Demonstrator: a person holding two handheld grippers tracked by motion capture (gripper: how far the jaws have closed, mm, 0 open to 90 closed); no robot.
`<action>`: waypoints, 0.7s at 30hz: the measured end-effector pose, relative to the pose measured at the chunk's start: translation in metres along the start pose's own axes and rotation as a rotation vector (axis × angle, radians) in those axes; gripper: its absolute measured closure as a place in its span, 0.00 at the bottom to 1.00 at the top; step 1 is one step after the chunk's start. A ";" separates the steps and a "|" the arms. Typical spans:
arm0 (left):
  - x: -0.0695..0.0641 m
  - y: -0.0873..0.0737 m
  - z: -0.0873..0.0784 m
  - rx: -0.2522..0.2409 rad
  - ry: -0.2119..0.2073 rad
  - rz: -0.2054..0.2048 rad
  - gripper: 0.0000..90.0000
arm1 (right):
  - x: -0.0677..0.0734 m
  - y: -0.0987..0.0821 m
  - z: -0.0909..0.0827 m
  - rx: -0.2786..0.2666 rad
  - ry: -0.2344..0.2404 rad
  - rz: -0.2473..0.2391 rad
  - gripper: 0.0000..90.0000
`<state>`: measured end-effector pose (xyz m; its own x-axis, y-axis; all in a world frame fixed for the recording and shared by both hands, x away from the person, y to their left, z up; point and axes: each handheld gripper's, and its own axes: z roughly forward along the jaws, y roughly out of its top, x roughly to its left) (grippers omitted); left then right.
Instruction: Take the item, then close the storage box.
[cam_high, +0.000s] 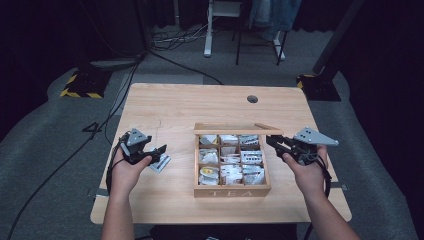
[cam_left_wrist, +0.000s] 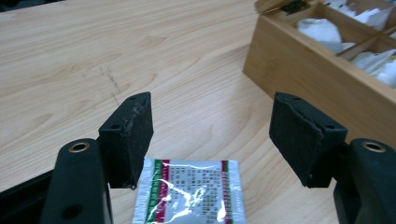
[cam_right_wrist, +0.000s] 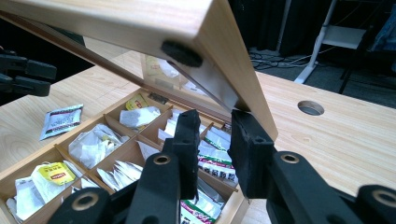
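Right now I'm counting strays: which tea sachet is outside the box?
The silver sachet lying flat on the table, beneath the open left gripper; the others sit in compartments.

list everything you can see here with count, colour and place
table: one, light wood, under everything; round hole near its far edge
tea box: one, light wood, nine compartments, on the table toward the right
lid: one, light wood, hinged at the box's far side, raised
tea bags: many, mostly white, some with yellow labels, inside the compartments
sachet: one, silver with red and green edges, flat on the table left of the box
left gripper: one, black, fingers open above the sachet, not touching it
right gripper: one, black, fingers shut on the lid's edge, holding it up
hands: two, each holding a gripper
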<state>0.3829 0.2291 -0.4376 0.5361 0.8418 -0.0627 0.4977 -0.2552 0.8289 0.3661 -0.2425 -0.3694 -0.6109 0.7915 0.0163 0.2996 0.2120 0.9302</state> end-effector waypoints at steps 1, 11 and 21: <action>-0.002 0.001 -0.001 -0.003 -0.005 -0.001 0.35 | 0.000 0.000 0.000 -0.001 0.000 0.000 0.81; -0.009 0.008 -0.008 -0.010 -0.019 0.000 0.34 | 0.003 -0.001 -0.005 0.054 0.020 0.021 0.80; -0.009 0.009 -0.006 -0.003 -0.016 -0.002 0.34 | 0.005 -0.004 -0.021 0.146 0.028 0.059 0.79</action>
<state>0.3787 0.2220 -0.4266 0.5463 0.8344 -0.0731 0.4966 -0.2525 0.8304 0.3466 -0.2515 -0.3652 -0.6087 0.7892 0.0814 0.4375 0.2483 0.8643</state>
